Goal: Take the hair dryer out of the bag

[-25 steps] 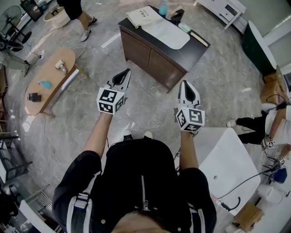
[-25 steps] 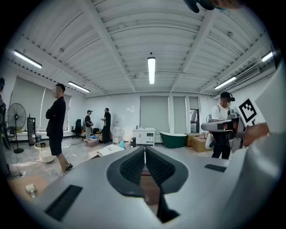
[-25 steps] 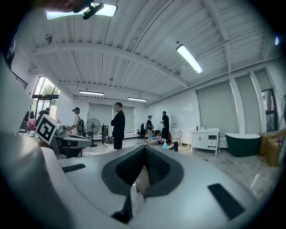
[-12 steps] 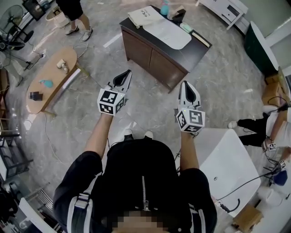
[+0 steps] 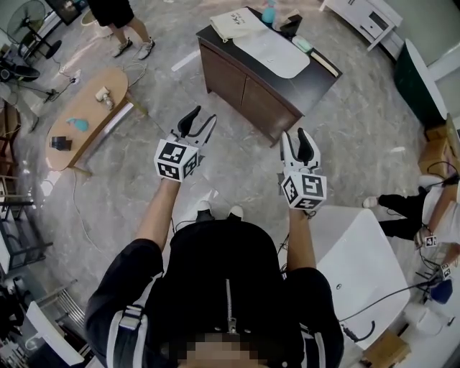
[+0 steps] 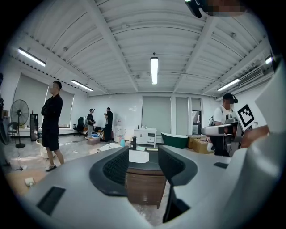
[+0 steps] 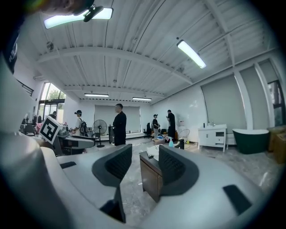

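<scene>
Two grippers are held out in the air, and neither has hold of anything. The left gripper point(image 5: 199, 122) has its jaws opening, with only air between the pads. Its own view frames the cabinet point(image 5: 248, 90) far off through the gap. The right gripper point(image 5: 295, 138) is opening too, with nothing between its jaws, and its view looks past them at a corner of the same cabinet. Neither touches anything.

Both forearms reach straight forward from the body, bare below black sleeves, roughly side by side and apart. Both grippers point about level toward the cabinet. They hang over the grey floor point(image 5: 237, 180), well short of the cabinet.

The bag point(image 5: 233, 23), a cream tote, lies flat on the cabinet's far left corner, well apart from both grippers. The dryer cannot be made out, and no view tells whether it is inside the bag. Beside the bag a white mat point(image 5: 273, 52) covers much of the top. Past the mat stand a teal bottle point(image 5: 267, 14) and a dark thing point(image 5: 291, 25) too small to name.

Further out, an oval table point(image 5: 86, 115) bearing a few small things sits to the left. A white table point(image 5: 359, 259) lies to the right, just beside the right arm. A person point(image 5: 118, 21) at the upper left is cut off by the frame edge, showing only legs and shoes. Another person point(image 5: 424, 208) at the right edge is also partly cut off.
</scene>
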Demonstrator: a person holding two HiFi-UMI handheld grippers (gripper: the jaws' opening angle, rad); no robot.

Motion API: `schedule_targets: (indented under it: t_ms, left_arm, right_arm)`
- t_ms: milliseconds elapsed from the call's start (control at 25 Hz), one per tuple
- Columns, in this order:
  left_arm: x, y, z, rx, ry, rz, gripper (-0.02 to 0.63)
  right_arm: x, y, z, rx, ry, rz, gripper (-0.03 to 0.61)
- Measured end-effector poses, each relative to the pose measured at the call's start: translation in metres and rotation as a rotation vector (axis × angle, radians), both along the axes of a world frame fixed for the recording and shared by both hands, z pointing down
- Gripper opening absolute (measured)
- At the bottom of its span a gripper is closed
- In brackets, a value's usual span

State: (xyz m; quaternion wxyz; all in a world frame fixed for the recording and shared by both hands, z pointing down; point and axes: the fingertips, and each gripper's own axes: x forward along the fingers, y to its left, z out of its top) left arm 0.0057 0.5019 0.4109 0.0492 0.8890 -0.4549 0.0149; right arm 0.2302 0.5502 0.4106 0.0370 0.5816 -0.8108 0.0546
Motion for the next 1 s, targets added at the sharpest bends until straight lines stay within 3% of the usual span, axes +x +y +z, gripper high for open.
schedule_targets:
  t_ms: [200,720,1000]
  left_arm:
    - [0.006,0.007,0.006,-0.022,0.0,-0.025,0.253]
    - [0.007,0.023,0.003,-0.018,-0.01,-0.113,0.256]
    - [-0.001,-0.003,0.009,-0.025,0.008,-0.136,0.256]
  right_arm:
    - [0.0,-0.001,0.002,-0.003,0.007,-0.043,0.198]
    - [0.0,-0.011,0.006,-0.003,0.006,-0.147,0.209]
    - [-0.009,-0.041,0.015,-0.012,-0.004,-0.159,0.209]
